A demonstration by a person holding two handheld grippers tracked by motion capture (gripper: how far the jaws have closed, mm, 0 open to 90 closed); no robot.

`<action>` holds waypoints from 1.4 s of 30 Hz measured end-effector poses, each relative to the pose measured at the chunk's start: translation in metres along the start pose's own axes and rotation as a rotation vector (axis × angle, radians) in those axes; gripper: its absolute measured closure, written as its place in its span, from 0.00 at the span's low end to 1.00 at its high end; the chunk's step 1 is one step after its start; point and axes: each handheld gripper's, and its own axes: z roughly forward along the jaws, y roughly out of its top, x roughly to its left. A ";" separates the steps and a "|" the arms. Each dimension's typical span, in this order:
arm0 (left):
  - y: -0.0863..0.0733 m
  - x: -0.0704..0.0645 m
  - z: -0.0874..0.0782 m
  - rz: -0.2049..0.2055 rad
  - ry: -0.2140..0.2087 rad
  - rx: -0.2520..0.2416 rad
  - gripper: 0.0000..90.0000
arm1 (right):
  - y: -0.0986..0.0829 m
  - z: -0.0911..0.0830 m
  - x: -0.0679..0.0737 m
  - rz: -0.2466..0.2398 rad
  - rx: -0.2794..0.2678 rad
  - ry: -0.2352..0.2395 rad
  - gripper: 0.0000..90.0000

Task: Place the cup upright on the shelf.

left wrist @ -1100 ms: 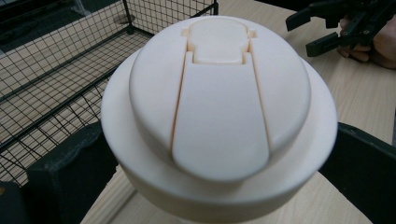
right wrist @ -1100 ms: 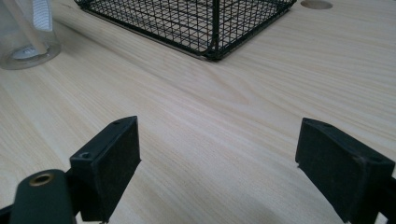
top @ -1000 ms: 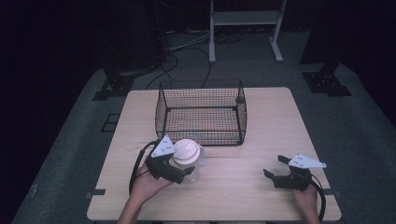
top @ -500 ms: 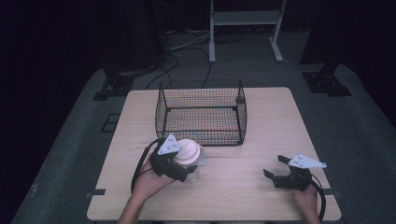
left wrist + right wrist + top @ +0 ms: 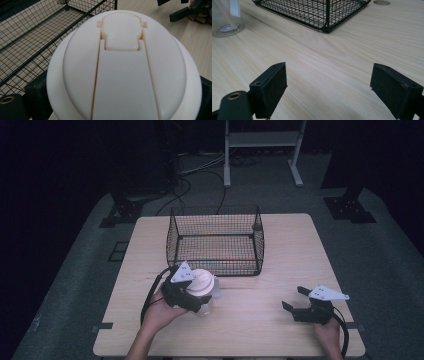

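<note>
A clear container with a white flip-top lid (image 5: 201,281) stands near the table's front left, just in front of the black wire basket (image 5: 215,245). My left gripper (image 5: 200,295) is shut on the container below its lid. In the left gripper view the lid (image 5: 122,65) bulges between the black jaws. The container's clear base (image 5: 227,23) sits at or just above the wood in the right gripper view. My right gripper (image 5: 292,298) rests open at the front right, nothing between its fingers (image 5: 269,85).
The wooden table (image 5: 300,250) has bare room right of the basket and between the two grippers. A round hole (image 5: 381,2) lies in the tabletop beyond the basket's corner (image 5: 325,15). The right gripper (image 5: 185,10) appears far off in the left gripper view.
My left gripper, with the container in it, has edged slightly right and toward the basket. The right gripper has stayed put.
</note>
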 end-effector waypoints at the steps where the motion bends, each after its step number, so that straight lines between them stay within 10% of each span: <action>1: 0.001 0.000 0.000 0.003 -0.001 0.005 0.05 | 0.000 0.000 0.000 0.000 0.000 0.000 0.14; 22: 0.030 -0.004 -0.006 0.070 -0.024 0.041 0.06 | 0.000 0.000 0.000 -0.001 -0.004 0.001 0.14; 42: 0.094 0.014 -0.033 0.122 -0.085 0.028 0.06 | 0.000 0.000 -0.001 0.006 -0.008 0.002 0.14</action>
